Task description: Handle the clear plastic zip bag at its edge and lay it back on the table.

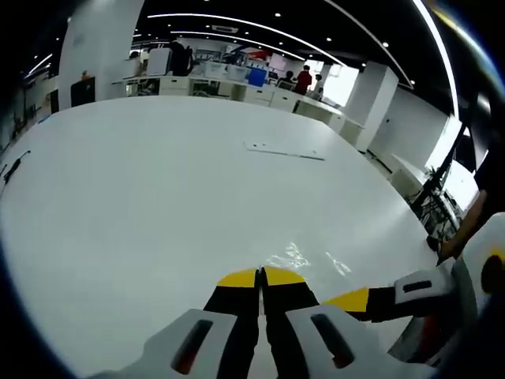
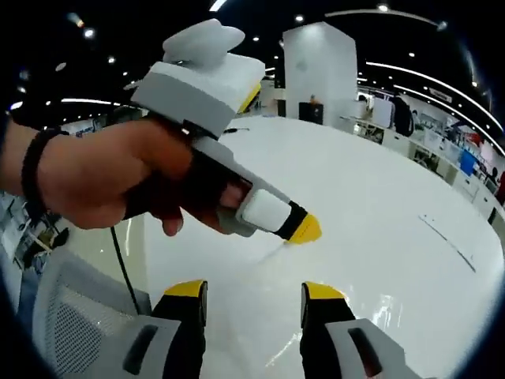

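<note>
The clear plastic zip bag point(image 1: 304, 257) lies flat on the white tabletop point(image 1: 158, 197) near its edge, just ahead of the left gripper point(image 1: 260, 276), whose yellow-tipped jaws are clenched together at the bag's near edge. The right gripper point(image 2: 254, 290) hovers beside, jaws spread wide, holding nothing.

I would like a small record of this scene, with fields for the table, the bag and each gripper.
table: large white round table
bag: clear plastic zip bag, lying flat on the table, seen by its glints
left gripper: jaws together at the bag's near edge; whether they pinch it, cannot tell
right gripper: jaws apart, nothing between them
hand: person's hand holding the left gripper, dark band on the wrist
</note>
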Demonstrator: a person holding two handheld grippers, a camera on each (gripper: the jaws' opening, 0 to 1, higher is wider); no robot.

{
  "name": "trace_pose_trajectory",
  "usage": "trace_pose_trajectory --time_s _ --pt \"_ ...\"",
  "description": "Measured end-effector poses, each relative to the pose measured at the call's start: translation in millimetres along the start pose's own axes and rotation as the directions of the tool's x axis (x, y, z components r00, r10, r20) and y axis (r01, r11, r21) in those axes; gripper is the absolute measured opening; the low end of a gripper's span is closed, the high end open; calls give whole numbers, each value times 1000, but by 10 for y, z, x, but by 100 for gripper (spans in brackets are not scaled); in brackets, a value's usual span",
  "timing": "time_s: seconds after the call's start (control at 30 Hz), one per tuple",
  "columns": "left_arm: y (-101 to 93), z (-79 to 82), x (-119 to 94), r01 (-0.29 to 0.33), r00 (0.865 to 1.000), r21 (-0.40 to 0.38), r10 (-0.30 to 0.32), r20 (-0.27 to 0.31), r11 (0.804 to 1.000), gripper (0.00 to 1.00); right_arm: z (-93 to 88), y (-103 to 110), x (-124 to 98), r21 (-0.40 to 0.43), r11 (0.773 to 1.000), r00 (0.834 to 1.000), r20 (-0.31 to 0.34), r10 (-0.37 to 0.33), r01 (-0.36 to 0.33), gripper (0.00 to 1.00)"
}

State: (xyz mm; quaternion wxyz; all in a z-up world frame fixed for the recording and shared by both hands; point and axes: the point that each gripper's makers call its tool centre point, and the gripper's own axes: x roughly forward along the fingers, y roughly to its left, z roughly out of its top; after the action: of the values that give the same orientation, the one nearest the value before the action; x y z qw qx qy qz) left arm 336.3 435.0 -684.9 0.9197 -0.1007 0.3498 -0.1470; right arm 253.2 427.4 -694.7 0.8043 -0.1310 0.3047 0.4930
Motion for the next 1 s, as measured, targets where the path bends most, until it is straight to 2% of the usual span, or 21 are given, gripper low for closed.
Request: trace_pose_trajectory --time_s 0.2,0.27,0.37,0.5,0.83,1.0 --pt "-26 3 -18 0 1000 -2 0 3 1000 0 -1 -33 121 64 996 998 -36 -56 59 47" --pt "-36 1 -24 0 1000 -3 0 3 1000 0 -37 -36 135 70 995 996 -48 -70 73 45" --pt "-34 -8 -25 -1 1000 -2 1 2 1000 0 -97 -41 202 86 993 995 -72 -71 77 36" --pt "-29 -30 -31 -4 1000 -2 4 0 1000 0 -166 -54 213 94 991 992 -93 -85 94 35" --pt "13 -65 -61 -15 1000 -20 15 -1 1000 0 -235 -127 139 80 987 986 -103 -130 138 16" --pt "39 -115 -63 -25 1000 -34 25 -9 999 0 -264 -237 41 27 985 980 -101 -168 172 12"
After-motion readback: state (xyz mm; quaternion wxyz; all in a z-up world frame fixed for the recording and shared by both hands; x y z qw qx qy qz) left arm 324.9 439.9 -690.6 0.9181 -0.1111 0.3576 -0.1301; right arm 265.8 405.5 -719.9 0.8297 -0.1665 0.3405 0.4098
